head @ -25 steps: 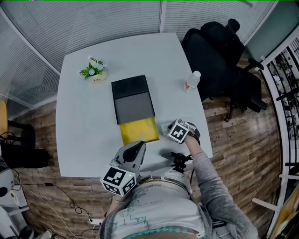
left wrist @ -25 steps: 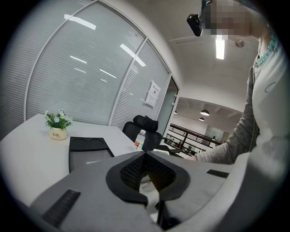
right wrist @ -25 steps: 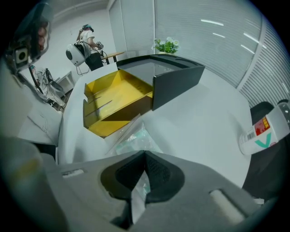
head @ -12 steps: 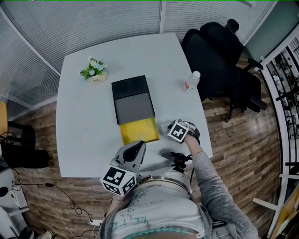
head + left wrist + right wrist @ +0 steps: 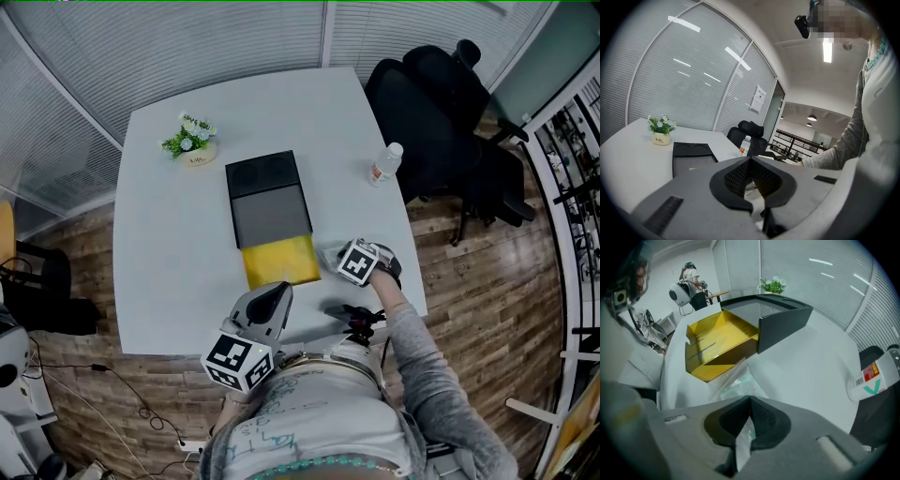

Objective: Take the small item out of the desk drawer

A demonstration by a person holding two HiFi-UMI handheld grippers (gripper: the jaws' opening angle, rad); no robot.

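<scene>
1. The right gripper (image 5: 749, 399) points steeply down at the surface (image 5: 169, 244). Its jaws are pressed together on the top edge of a clear bag (image 5: 737, 380) with something pale green inside.
2. The bag is outside the drawer (image 5: 279, 261), just beside the drawer's front right corner. It sits between the drawer and the right edge of the surface.
3. The yellow drawer stands pulled out of the black box (image 5: 267, 199) toward the person, with its top open.
4. The left gripper (image 5: 750, 159) sits over the near edge, left of the drawer. Its jaws are closed together with nothing between them.
5. A wide bare strip of surface runs left of the box and drawer.
6. The bottle (image 5: 384, 163) stands near the right edge, well apart from the right gripper. The plant (image 5: 188, 141) stands toward the far left corner, and a chair (image 5: 431, 103) sits beyond the right edge.
</scene>
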